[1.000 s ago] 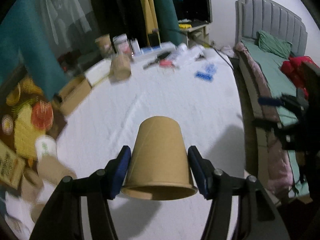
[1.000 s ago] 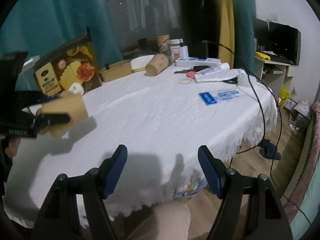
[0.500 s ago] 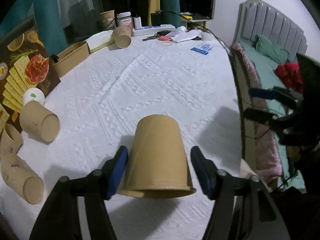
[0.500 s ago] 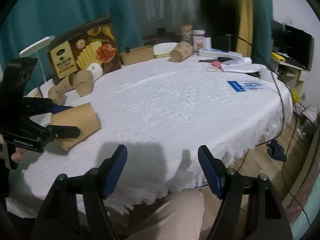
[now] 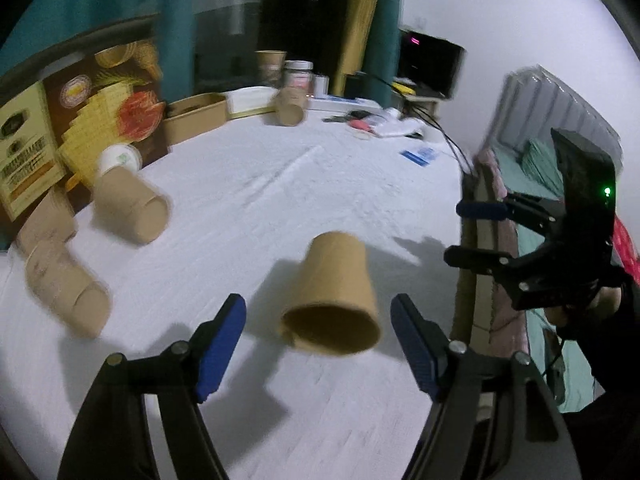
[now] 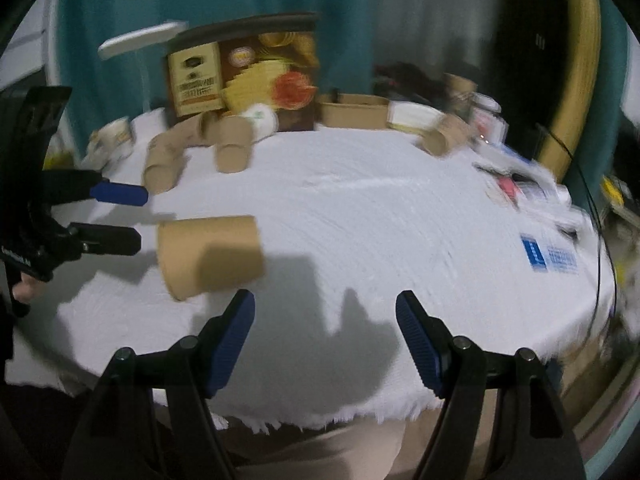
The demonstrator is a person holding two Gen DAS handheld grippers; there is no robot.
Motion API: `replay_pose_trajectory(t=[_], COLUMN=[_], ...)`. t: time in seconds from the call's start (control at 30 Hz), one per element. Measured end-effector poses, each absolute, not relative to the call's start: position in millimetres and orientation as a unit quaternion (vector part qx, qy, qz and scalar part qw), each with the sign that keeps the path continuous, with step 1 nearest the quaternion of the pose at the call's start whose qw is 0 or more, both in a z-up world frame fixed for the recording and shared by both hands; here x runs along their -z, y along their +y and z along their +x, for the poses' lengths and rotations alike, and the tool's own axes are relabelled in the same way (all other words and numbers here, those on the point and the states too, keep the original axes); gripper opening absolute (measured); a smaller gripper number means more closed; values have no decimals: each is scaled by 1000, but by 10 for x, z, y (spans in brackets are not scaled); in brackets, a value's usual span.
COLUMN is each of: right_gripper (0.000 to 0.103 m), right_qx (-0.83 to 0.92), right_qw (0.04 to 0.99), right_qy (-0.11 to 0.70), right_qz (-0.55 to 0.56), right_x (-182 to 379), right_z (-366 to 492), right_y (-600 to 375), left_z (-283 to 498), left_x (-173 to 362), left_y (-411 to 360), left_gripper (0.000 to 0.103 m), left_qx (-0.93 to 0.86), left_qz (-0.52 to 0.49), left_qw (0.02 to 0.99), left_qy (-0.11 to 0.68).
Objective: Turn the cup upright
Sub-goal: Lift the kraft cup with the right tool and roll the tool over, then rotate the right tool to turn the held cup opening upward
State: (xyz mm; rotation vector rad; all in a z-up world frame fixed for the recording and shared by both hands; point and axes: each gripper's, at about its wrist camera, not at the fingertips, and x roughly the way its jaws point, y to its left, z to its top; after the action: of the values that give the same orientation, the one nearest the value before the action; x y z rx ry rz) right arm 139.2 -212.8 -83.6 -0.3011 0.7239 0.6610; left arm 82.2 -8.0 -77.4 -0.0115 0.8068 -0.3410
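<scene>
A brown paper cup (image 5: 334,298) lies on its side on the white tablecloth (image 5: 280,184), its mouth toward my left gripper. My left gripper (image 5: 318,350) is open and empty, just short of the cup. In the right wrist view the same cup (image 6: 210,254) lies between the left gripper (image 6: 120,216) at the left and my right gripper (image 6: 324,340), which is open and empty over the near table edge. The right gripper (image 5: 476,234) also shows at the right of the left wrist view.
Several more brown cups (image 5: 128,208) lie on their sides at the left near a snack box (image 5: 80,120). A cardboard tray (image 5: 196,114), jars, papers and a blue card (image 5: 418,156) sit at the far side. A bed (image 5: 560,152) stands beyond the table.
My left gripper has opened and let go of the cup, which now lies on its side on the cloth. Both views have swung, and the right gripper has moved in over the table.
</scene>
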Motion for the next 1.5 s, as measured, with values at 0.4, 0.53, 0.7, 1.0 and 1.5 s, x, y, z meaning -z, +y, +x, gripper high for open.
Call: replay_pose_trajectory(t=[0.4,0.53,0.7,1.0,1.5], right_gripper=[71,71,71,71,63], right_qx=[-423,-456,-484,-465,-447], right_qw=[780,726,625,469,333], right_qy=[336,350,323,284,298], right_qz=[-316,-378,-520,-696,-775], right_x=[672,613,739,1127,1522], right_z=[1430,1433,1306,1173,1315], right_y=[-1196,-1052,-822,-483,-252], left_z=[321,203,162,45,-4], left_x=[923,951,1050,1093,1113], left_y=[701,868,987,1143,1275], left_gripper=[75,75,75,75,75], left_qx=[54,36,25,10,12], left_qz=[-85,-107,-136,-171,-188], left_qw=[919,920,914,911,909], left_qy=[382,375,380,374,371])
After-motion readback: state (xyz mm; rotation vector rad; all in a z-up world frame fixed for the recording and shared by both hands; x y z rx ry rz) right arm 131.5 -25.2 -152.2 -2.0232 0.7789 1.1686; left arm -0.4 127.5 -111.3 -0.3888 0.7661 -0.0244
